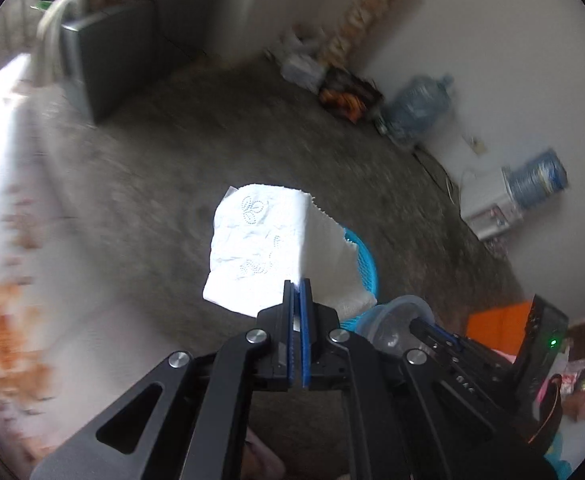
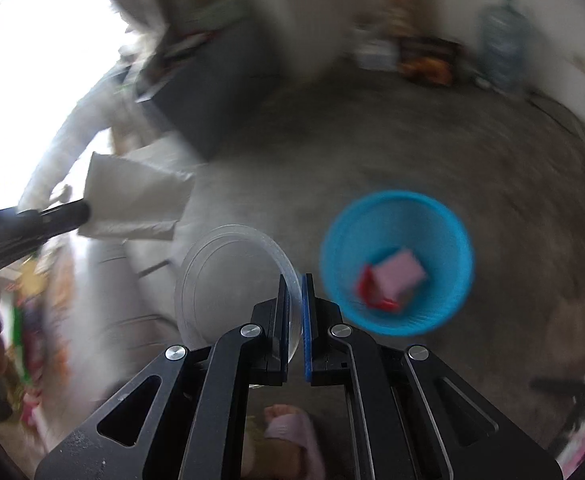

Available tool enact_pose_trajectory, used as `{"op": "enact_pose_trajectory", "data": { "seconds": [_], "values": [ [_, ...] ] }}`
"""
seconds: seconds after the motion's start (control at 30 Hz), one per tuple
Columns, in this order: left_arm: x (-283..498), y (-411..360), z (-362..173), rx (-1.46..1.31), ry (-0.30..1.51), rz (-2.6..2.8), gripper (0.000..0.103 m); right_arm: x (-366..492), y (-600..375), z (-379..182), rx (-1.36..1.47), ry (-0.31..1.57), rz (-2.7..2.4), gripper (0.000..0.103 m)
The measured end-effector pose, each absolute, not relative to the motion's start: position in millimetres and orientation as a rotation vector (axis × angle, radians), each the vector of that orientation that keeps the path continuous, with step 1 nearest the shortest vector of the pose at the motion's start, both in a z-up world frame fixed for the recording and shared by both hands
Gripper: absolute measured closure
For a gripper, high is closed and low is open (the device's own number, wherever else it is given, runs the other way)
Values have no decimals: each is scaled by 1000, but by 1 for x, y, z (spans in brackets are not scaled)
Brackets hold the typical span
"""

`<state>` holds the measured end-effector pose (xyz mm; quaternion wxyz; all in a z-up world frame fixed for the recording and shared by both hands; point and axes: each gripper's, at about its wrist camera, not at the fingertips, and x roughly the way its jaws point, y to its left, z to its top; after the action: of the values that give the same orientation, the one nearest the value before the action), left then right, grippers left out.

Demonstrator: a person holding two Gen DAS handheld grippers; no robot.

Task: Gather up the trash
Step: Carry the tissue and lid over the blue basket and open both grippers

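Observation:
My left gripper (image 1: 299, 285) is shut on a crumpled white paper towel (image 1: 268, 248) and holds it in the air above the floor. It also shows in the right wrist view (image 2: 132, 204) at the left, held by the left gripper (image 2: 80, 210). My right gripper (image 2: 295, 280) is shut on the rim of a clear plastic lid (image 2: 228, 280). The lid shows in the left wrist view (image 1: 396, 320) beside the right gripper (image 1: 428, 330). A blue trash basket (image 2: 448, 236) stands on the floor just right of my right gripper, with pink and red trash (image 2: 392, 280) inside. Its rim (image 1: 366, 260) peeks out behind the towel.
Grey concrete floor (image 1: 220, 140). A dark cabinet (image 1: 108, 56) stands at the back left. Water jugs (image 1: 420, 108) and bags (image 1: 348, 94) line the far wall, with a white dispenser (image 1: 492, 208). An orange box (image 1: 500, 328) lies at the right. A slippered foot (image 2: 292, 432) is below.

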<state>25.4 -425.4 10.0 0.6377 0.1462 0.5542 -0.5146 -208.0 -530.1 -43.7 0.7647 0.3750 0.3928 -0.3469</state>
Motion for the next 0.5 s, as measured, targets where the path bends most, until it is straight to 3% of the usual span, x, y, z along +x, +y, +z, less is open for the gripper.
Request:
{"op": "enact_pose_trajectory", "data": {
  "seconds": [0.4, 0.47, 0.5],
  "values": [
    [-50, -562, -114, 441, 1511, -1169, 100, -252, -595, -149, 1111, 858, -898, 95],
    [-53, -575, -132, 441, 1550, -1135, 95, -251, -603, -167, 1144, 855, -912, 94],
    [-50, -578, -139, 435, 1566, -1112, 82, -254, -606, -172, 1158, 854, -920, 92]
  ]
}}
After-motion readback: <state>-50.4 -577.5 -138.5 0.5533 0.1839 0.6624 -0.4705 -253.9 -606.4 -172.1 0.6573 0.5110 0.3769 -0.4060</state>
